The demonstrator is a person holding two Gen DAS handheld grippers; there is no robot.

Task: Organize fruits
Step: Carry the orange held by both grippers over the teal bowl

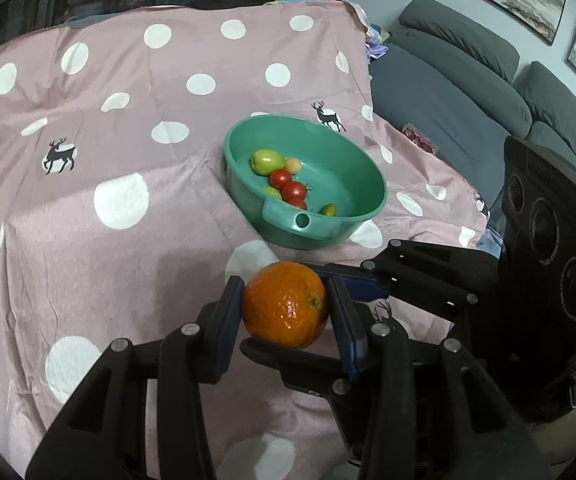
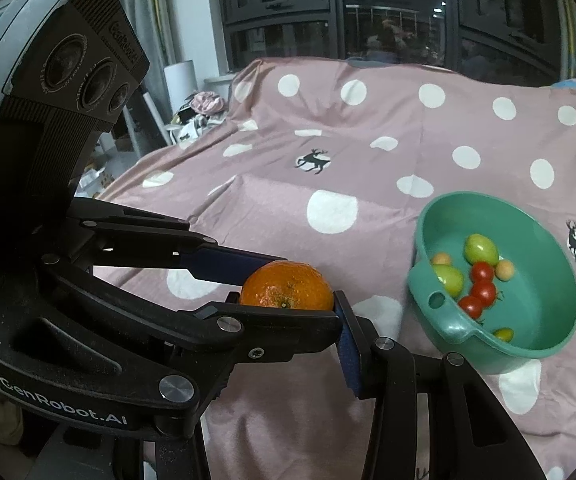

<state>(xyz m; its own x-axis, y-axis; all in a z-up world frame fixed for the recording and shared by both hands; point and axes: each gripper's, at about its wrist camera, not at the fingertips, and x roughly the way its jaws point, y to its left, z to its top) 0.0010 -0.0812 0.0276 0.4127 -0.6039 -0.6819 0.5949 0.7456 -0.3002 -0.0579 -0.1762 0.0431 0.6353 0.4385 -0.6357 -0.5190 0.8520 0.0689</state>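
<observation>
At the far left of the left wrist view lies only the pink cloth (image 1: 127, 240) with white dots and small black deer; it covers the whole surface under the things.

Low in the middle is the orange (image 1: 283, 308). The left hand-held gripper (image 1: 285, 304) is clamped on it: one blue pad presses its left side and the other its right side, and the orange is lifted a little above the cloth. The right hand-held gripper (image 1: 296, 316) comes in from the right. One of its fingers passes behind the orange and the other lies in front and below it, so its fingers stand around the same orange. I cannot tell if they press on it or only lie against it. In the right wrist view its left finger is hidden by the other gripper, and its right pad (image 2: 348, 352) stands at the right edge of the orange (image 2: 288, 286).

Beyond the orange and a little to the right stands the green bowl (image 1: 382, 196), near but apart from it. Inside lie a green fruit (image 1: 267, 162), a pale round fruit (image 1: 292, 165), red tomatoes (image 1: 294, 191) in a row and a small yellow-green fruit (image 1: 328, 210).

At the far right is a grey sofa (image 1: 448, 100).
</observation>
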